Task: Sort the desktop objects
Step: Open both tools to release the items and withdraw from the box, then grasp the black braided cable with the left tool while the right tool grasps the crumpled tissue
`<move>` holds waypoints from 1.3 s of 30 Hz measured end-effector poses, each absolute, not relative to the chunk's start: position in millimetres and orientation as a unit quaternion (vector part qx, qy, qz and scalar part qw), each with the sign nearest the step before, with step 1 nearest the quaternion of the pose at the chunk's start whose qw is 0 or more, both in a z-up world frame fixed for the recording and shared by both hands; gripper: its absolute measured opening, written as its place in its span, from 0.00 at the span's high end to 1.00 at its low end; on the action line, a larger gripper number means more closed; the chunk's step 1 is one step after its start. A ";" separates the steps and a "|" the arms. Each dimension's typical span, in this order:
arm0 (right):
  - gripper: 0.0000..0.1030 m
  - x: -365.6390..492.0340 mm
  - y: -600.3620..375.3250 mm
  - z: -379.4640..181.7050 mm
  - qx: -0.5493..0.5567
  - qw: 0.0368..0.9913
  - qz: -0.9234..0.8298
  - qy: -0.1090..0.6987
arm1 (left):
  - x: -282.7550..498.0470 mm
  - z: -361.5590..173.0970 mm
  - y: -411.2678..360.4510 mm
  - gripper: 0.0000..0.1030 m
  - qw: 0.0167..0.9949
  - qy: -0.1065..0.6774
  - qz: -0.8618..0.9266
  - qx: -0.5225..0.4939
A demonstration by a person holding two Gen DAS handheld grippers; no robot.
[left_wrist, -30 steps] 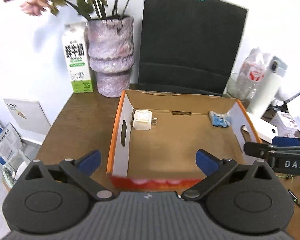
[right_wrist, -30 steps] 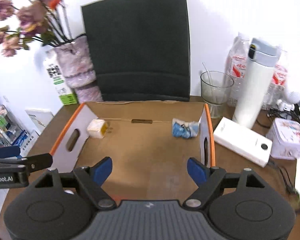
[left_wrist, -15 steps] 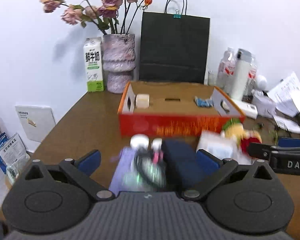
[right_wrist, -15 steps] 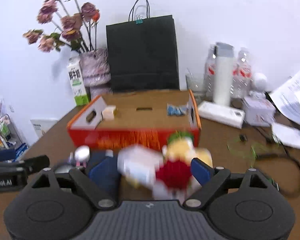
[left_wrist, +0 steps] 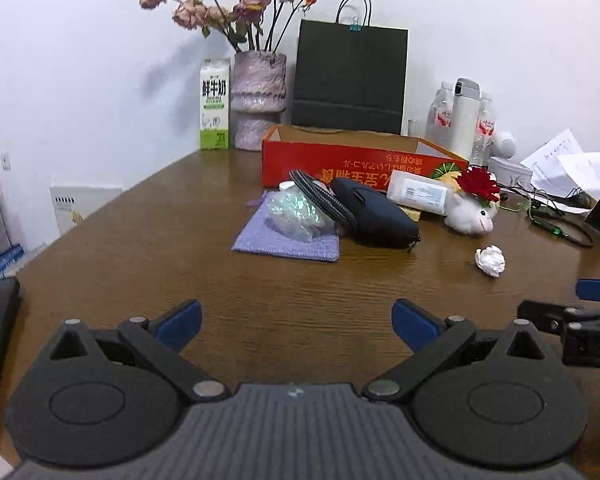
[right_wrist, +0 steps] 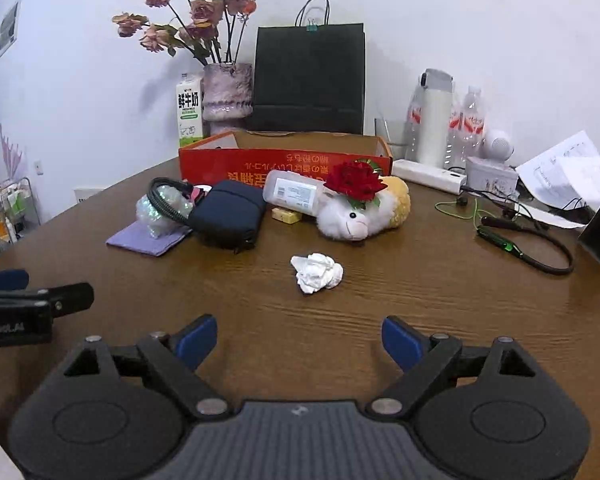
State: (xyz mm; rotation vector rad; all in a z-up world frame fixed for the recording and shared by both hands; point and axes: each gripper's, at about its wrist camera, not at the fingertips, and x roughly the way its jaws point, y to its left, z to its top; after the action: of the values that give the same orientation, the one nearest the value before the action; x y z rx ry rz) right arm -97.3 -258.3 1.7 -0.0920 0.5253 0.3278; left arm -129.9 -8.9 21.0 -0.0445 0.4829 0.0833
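Note:
An orange cardboard box (left_wrist: 340,160) (right_wrist: 260,160) stands at the back of the brown table. In front of it lies a heap: a purple cloth (left_wrist: 276,236), a clear crinkled bag (left_wrist: 296,212), a coiled black cable (left_wrist: 320,196), a navy pouch (left_wrist: 376,208) (right_wrist: 228,212), a white tube (left_wrist: 418,194) (right_wrist: 296,192), a plush sheep (right_wrist: 356,212) with a red flower (right_wrist: 356,184). A crumpled white tissue (right_wrist: 316,272) (left_wrist: 490,260) lies nearer. My left gripper (left_wrist: 296,320) and right gripper (right_wrist: 298,338) are both open and empty, low over bare wood short of the heap.
Behind the box stand a milk carton (left_wrist: 215,104), a vase of dried flowers (left_wrist: 258,96) and a black paper bag (left_wrist: 348,80). Bottles, a white flask (right_wrist: 434,116), a power strip (right_wrist: 428,176), papers and a green cable (right_wrist: 500,240) crowd the right side.
Both grippers have pulled back from above the box and dropped lower; the heap of objects and the tissue have come into view. Both stay open and empty.

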 end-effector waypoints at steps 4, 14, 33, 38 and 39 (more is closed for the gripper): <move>0.13 -98.2 -259.4 0.8 -0.046 0.954 0.160 0.251 | -127.1 17.6 -6.6 0.00 0.966 0.251 0.051 -0.027; 0.13 -87.3 -260.7 -1.3 -0.042 0.949 0.153 0.272 | -126.8 17.7 -9.0 0.00 0.966 0.253 0.052 -0.017; 0.43 5.8 -246.7 1.7 -0.028 0.928 0.169 0.330 | -30.6 61.8 8.1 0.22 0.966 0.253 -0.013 -0.060; 0.69 24.1 -245.0 -4.2 -0.010 0.924 0.167 0.343 | 41.3 66.4 11.5 0.25 0.958 0.282 0.001 -0.046; 0.71 24.4 -244.7 -4.7 -0.012 0.924 0.168 0.342 | 53.2 64.9 12.7 0.33 0.956 0.290 0.003 -0.043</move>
State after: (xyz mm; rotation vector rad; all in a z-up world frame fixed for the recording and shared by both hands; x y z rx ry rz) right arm 24.4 -244.7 -4.7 -0.0239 0.7023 0.3453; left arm 53.2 12.7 64.9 -0.0879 0.5883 0.0058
